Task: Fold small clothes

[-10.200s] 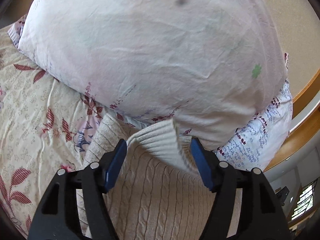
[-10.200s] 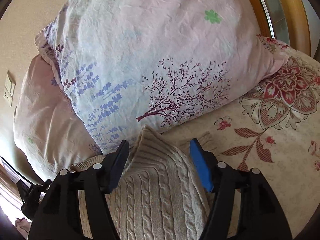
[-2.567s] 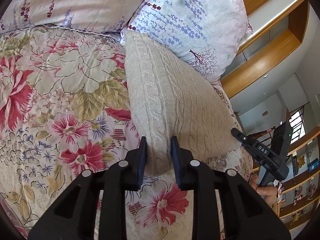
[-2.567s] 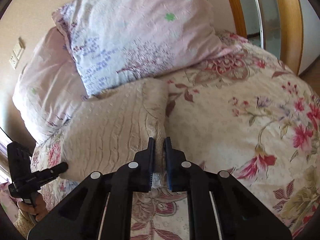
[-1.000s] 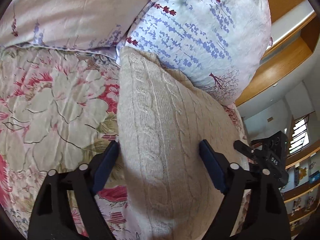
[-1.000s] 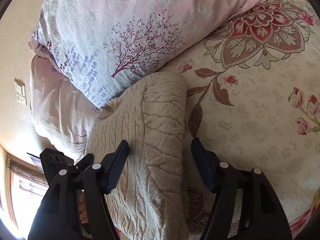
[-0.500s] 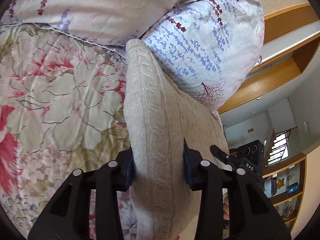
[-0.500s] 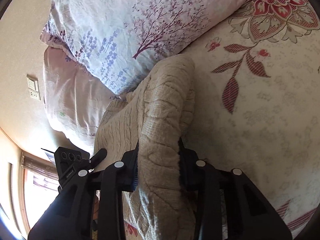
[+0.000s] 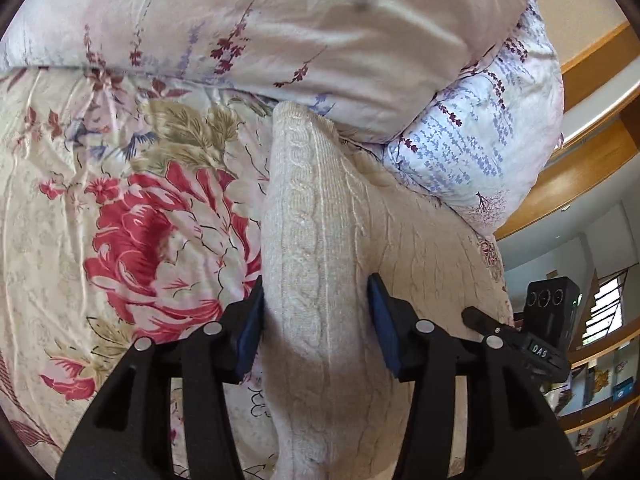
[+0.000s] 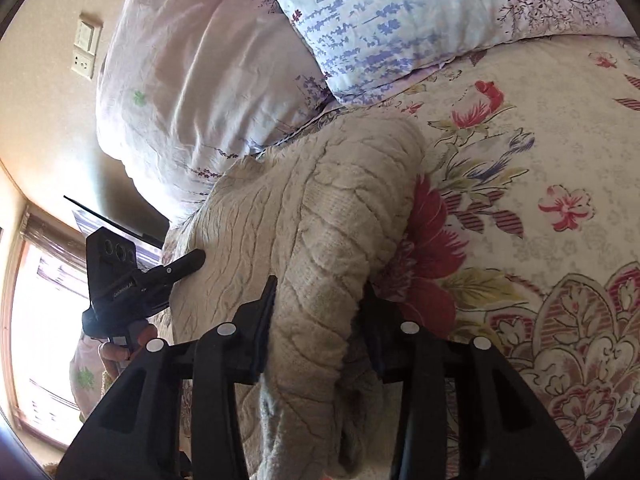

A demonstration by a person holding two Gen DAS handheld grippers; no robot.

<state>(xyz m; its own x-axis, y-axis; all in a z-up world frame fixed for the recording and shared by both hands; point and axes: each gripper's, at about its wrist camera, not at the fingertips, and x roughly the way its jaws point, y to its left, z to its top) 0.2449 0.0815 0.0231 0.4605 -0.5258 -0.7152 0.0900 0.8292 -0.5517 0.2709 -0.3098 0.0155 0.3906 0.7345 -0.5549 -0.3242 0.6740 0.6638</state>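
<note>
- Right now a cream knitted sweater point(image 9: 320, 248) lies folded on a flowery bedspread point(image 9: 120, 220), with its far end up against the pillows.
- One pillow is pale pink point(image 9: 280, 20), and a white pillow with purple flowers point(image 9: 480, 152) sits just beside it.
- At the left gripper point(image 9: 316, 324), a thick fold of the sweater sits between the blue pads point(image 9: 248, 332). The jaws are opening, but the pads touch the knit on both sides.
- At the right gripper point(image 10: 320, 320), the other side of the sweater point(image 10: 320, 240) is bunched up between the fingers. These jaws are opening too, and the knit fills the gap.
- Each camera sees the other gripper out at the far side of the sweater.
- On the wall beside the pink pillow there is a light switch point(image 10: 85, 50).
</note>
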